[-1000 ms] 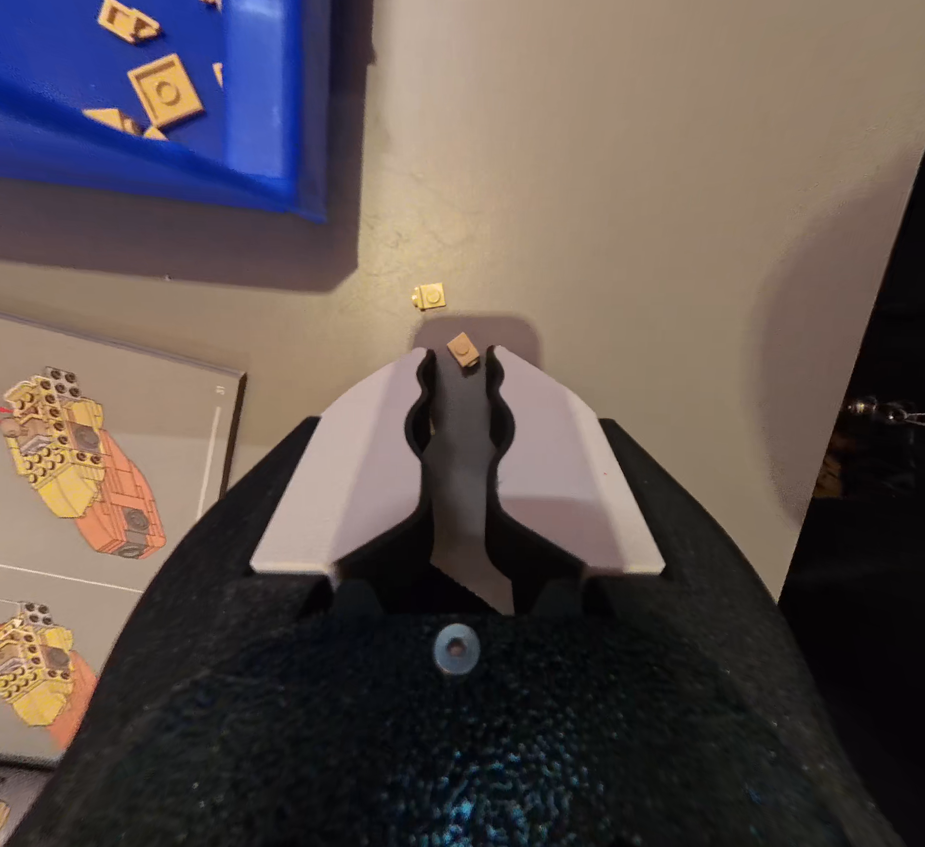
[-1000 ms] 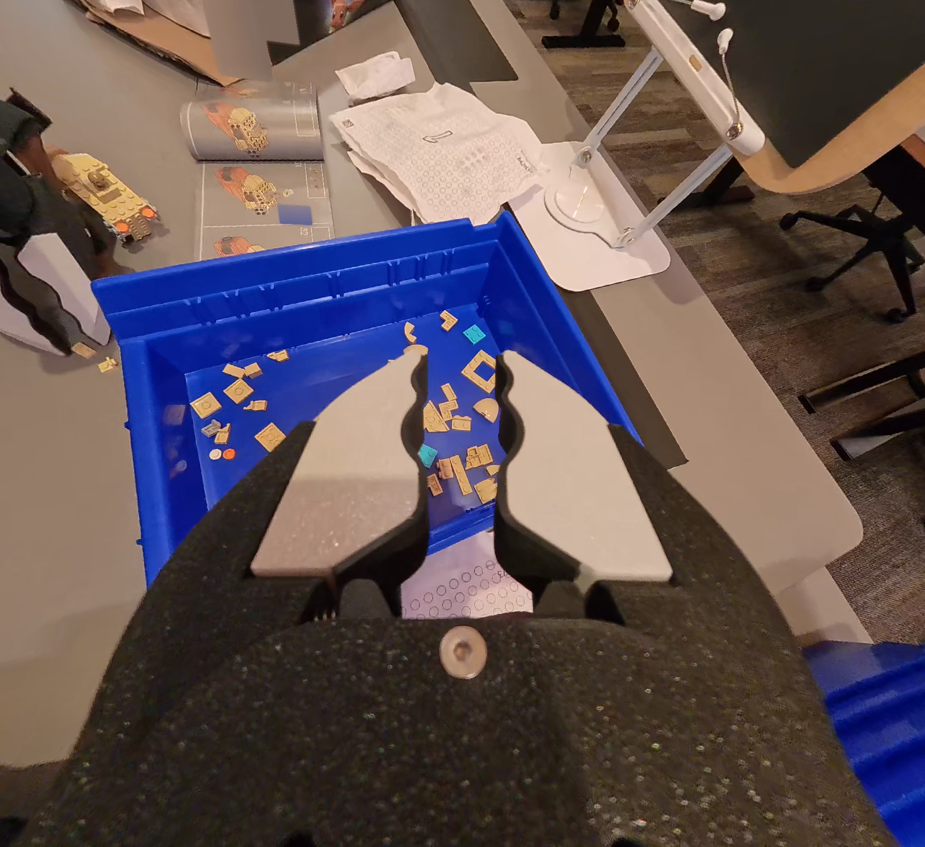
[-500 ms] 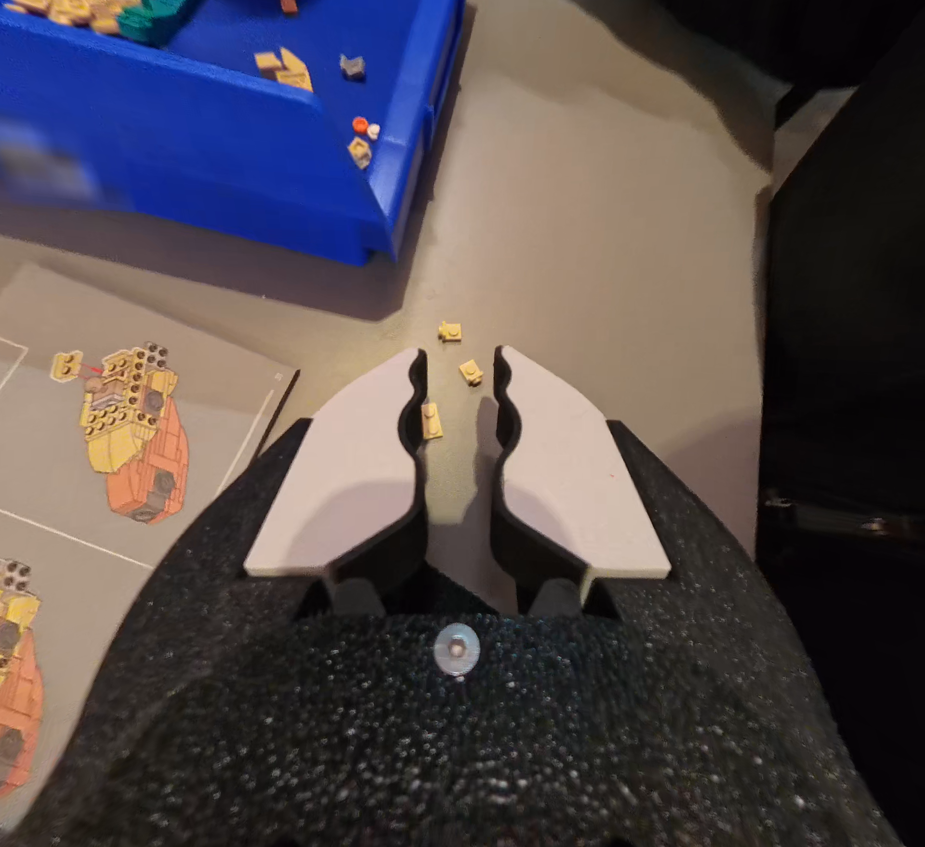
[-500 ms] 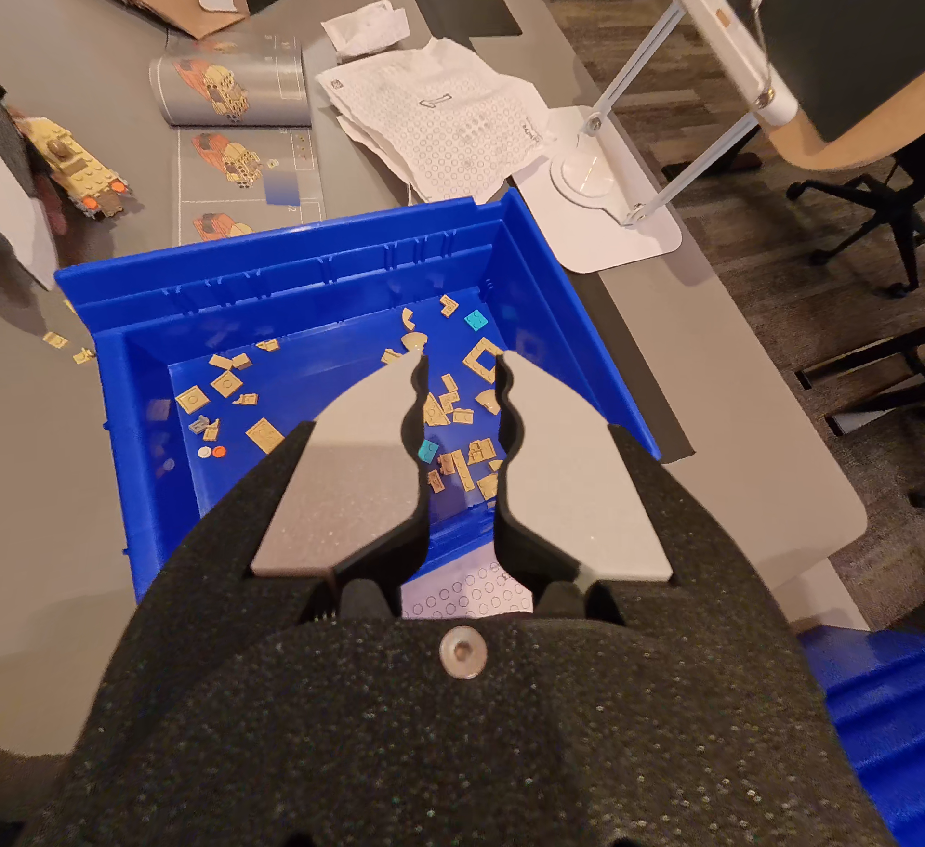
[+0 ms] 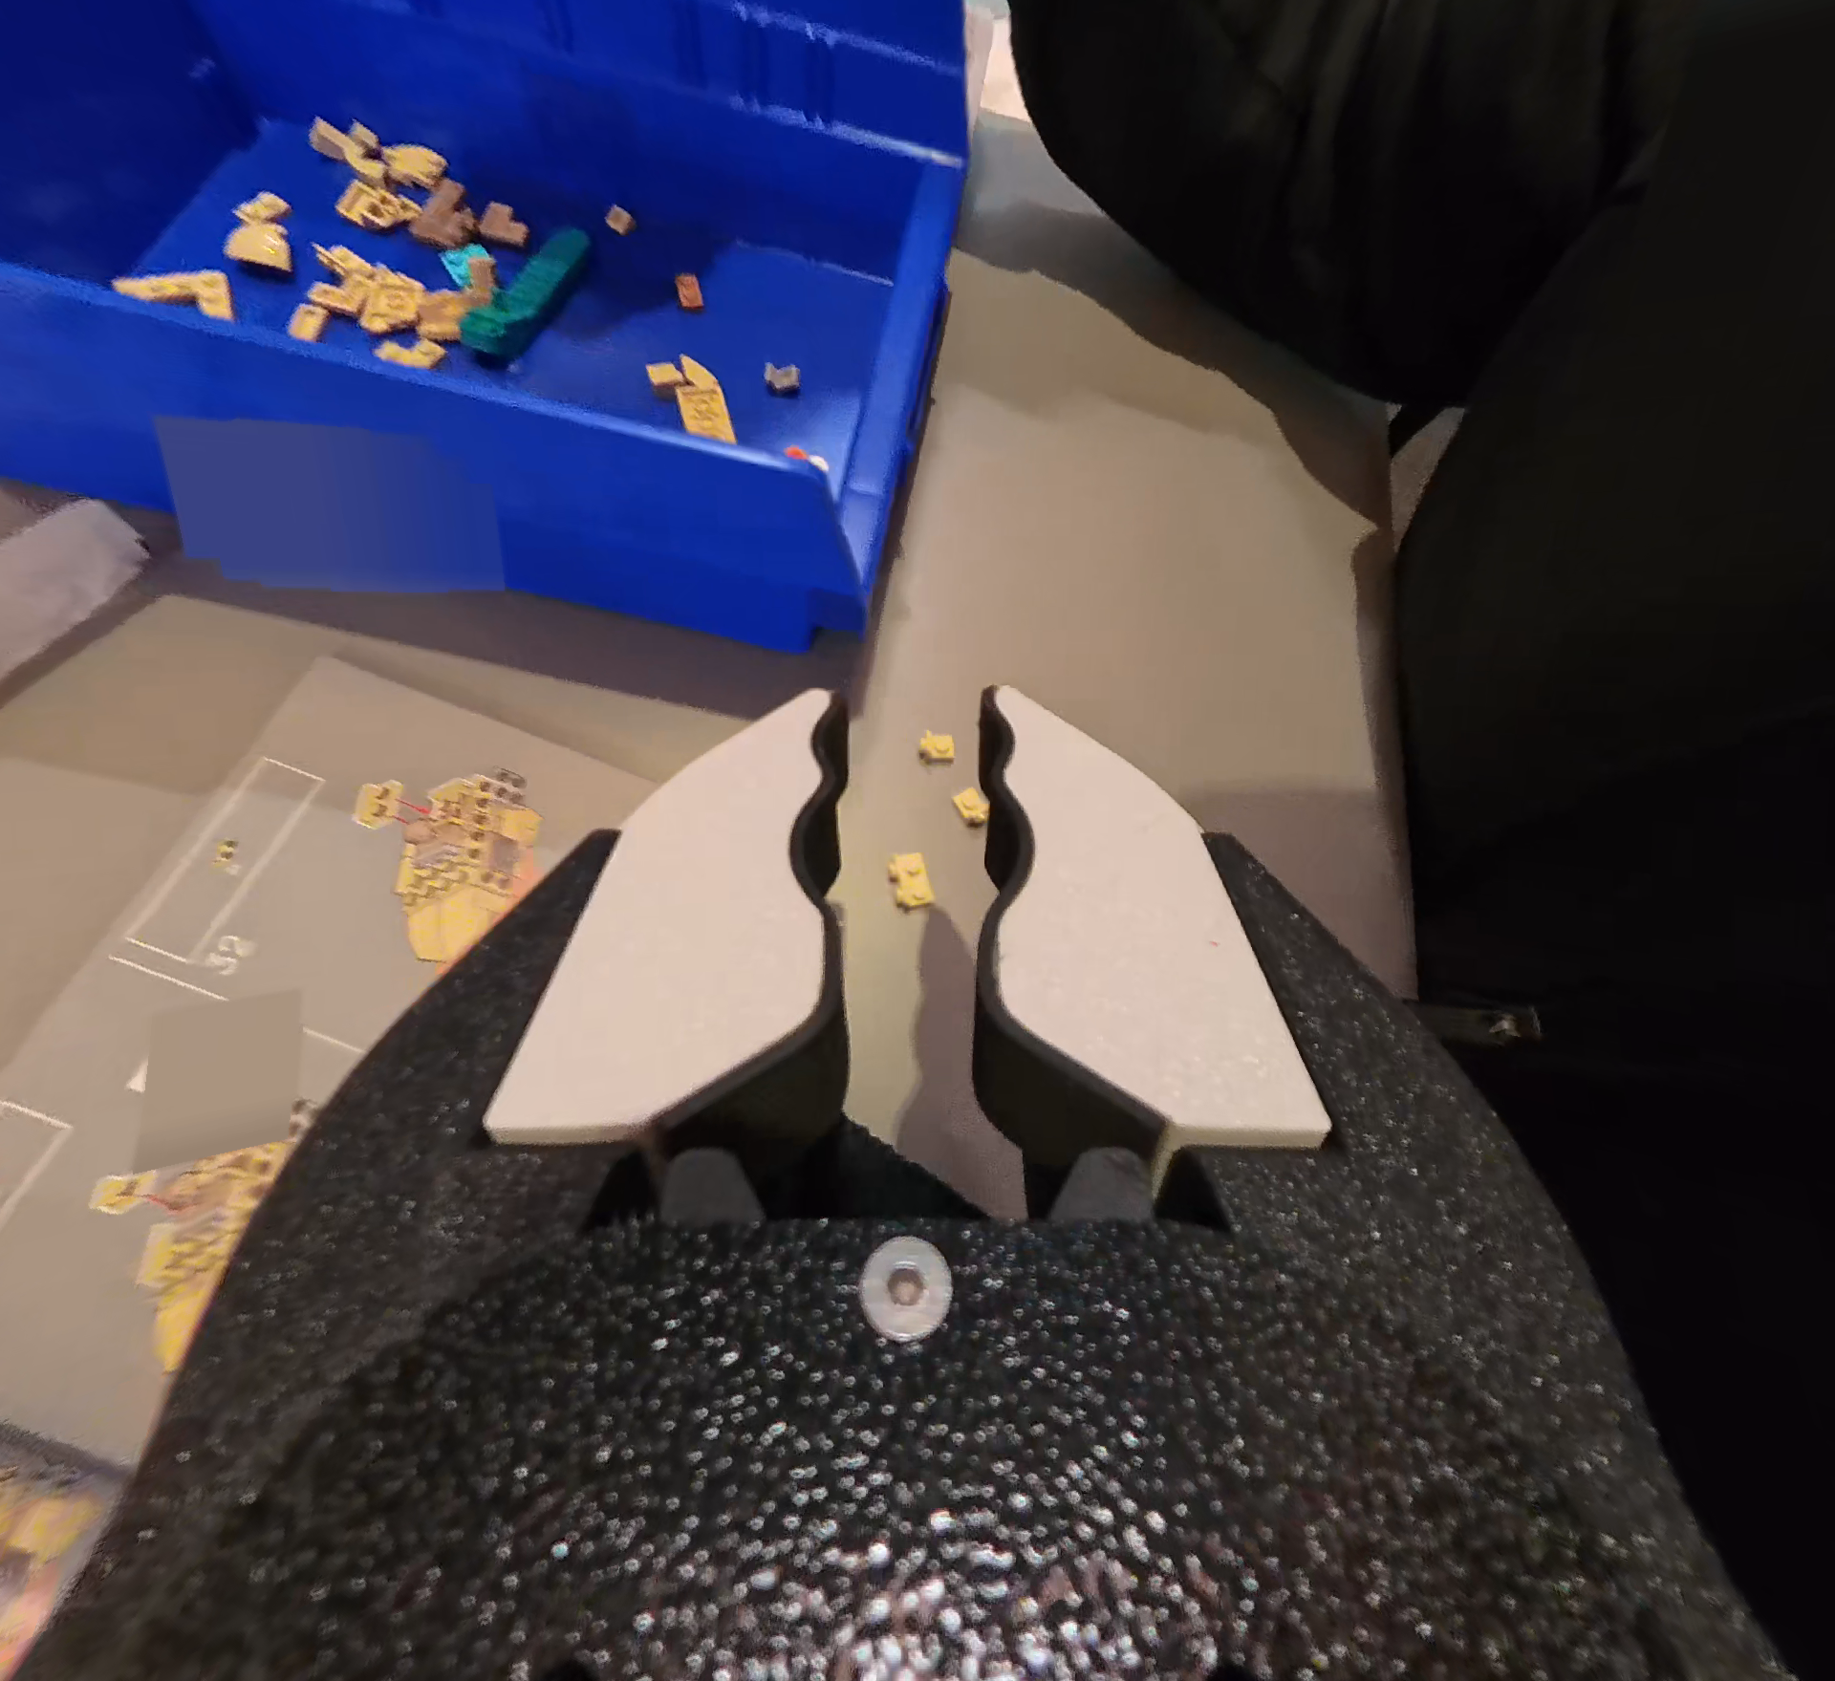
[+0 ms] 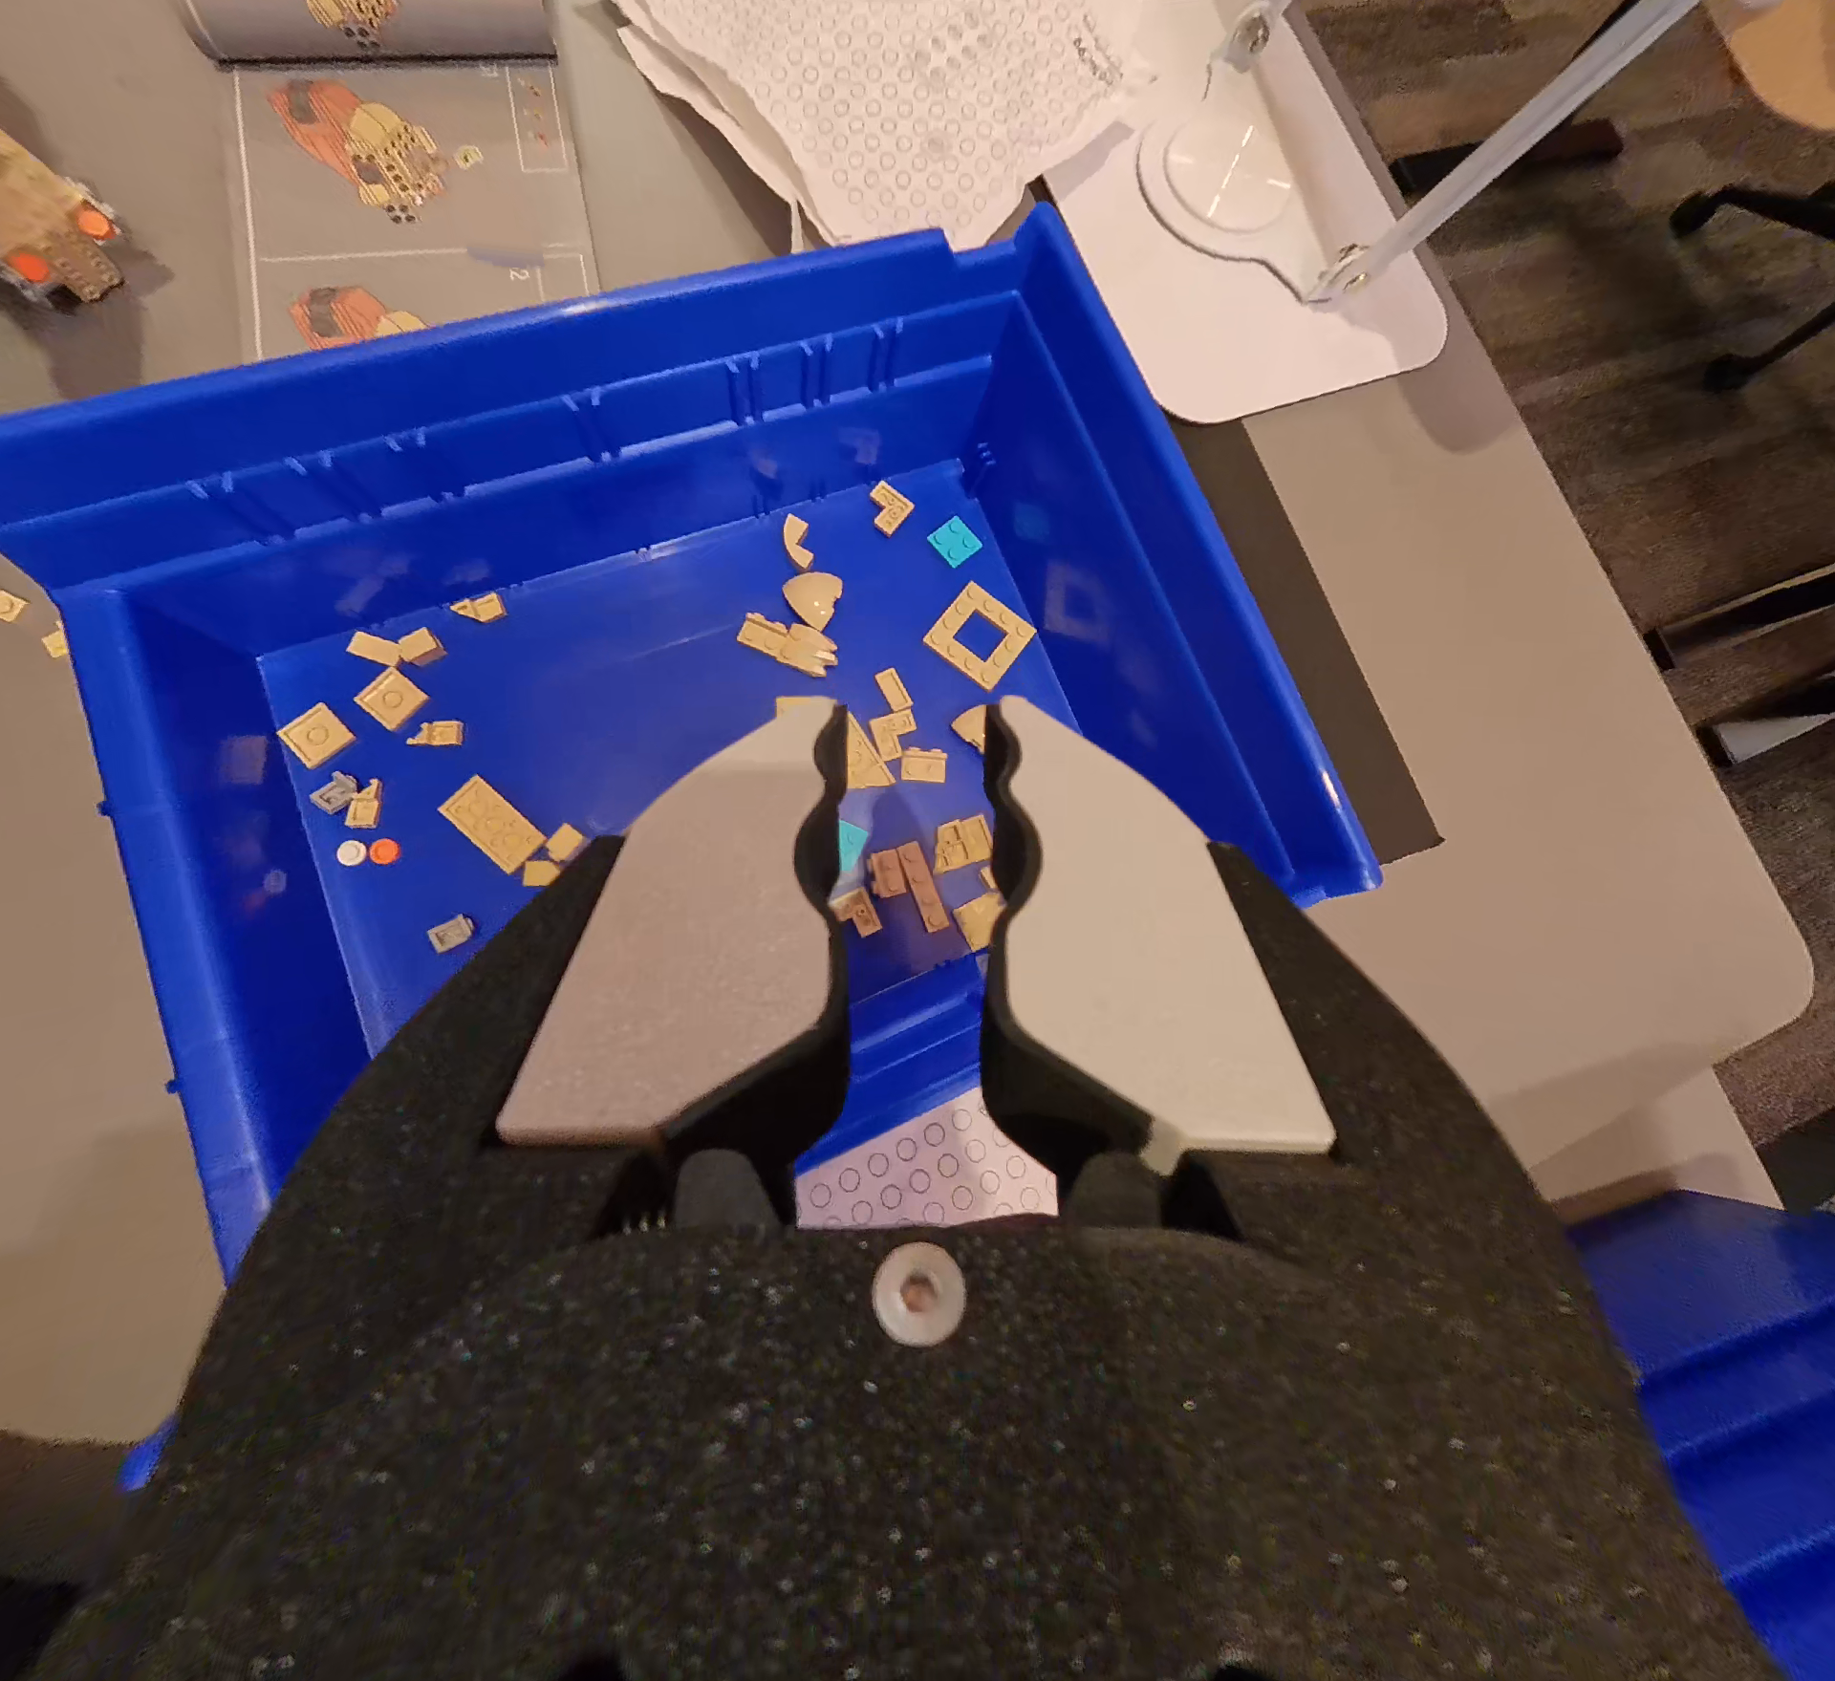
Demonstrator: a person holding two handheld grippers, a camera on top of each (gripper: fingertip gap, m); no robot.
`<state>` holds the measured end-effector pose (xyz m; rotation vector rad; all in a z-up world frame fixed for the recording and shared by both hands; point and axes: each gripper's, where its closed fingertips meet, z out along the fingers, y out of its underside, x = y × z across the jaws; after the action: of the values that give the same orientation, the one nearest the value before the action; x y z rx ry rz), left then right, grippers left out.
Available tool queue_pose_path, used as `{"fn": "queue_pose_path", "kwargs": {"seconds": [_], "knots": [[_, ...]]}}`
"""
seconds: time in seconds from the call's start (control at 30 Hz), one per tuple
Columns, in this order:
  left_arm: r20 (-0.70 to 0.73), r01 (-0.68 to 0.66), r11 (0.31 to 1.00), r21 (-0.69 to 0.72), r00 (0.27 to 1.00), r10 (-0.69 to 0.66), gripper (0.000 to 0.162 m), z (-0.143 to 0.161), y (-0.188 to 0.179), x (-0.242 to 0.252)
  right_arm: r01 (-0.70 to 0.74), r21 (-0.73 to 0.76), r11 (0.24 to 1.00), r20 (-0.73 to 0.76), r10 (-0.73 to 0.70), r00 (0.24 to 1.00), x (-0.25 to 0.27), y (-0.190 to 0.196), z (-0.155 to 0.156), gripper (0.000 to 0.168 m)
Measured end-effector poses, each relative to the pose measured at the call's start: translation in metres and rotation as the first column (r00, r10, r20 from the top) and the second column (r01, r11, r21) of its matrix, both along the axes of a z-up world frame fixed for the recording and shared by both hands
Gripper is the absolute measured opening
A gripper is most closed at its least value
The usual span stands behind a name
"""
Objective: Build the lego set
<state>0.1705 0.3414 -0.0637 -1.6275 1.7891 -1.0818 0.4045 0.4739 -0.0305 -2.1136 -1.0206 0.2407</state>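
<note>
Both claws gape empty: the left gripper (image 5: 914, 710) over three tan pieces (image 5: 914, 879) on bare table near its edge, the right gripper (image 6: 918, 720) above the blue bin (image 6: 616, 442) of tan plates.

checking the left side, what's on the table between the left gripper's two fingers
In the left wrist view, three small tan lego pieces lie loose on the grey table between the open left gripper fingers, untouched.
</note>
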Motion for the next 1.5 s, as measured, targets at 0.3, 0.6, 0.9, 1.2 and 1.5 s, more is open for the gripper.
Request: {"fn": "queue_pose_path", "kwargs": {"seconds": [0.3,0.6,0.9,1.2,1.5], "knots": [[0.057,-0.068,0.997,0.035,0.996,0.066,0.025,0.016,0.061,0.021,0.001,-0.041,0.999,0.03,0.0,1.0,0.01,0.0,-0.013,0.027],[0.066,-0.101,0.994,0.049,0.993,0.098,0.025,0.009,0.077,0.009,-0.096,-0.092,0.991,0.24,0.115,0.964,0.0,-0.029,-0.027,0.028],[0.078,-0.137,0.99,0.024,0.988,0.135,0.025,-0.006,0.085,-0.023,-0.319,-0.492,0.81,0.615,0.582,0.532,-0.019,-0.085,-0.088,0.028],[0.102,-0.172,0.985,-0.007,0.98,0.172,0.025,-0.014,0.096,-0.054,-0.182,-0.664,0.725,0.613,0.668,0.422,0.002,-0.092,-0.127,0.029],[0.077,-0.187,0.981,-0.045,0.979,0.19,0.025,-0.028,0.103,-0.071,-0.13,-0.67,0.731,0.648,0.661,0.379,0.005,-0.091,-0.136,0.023]]}}
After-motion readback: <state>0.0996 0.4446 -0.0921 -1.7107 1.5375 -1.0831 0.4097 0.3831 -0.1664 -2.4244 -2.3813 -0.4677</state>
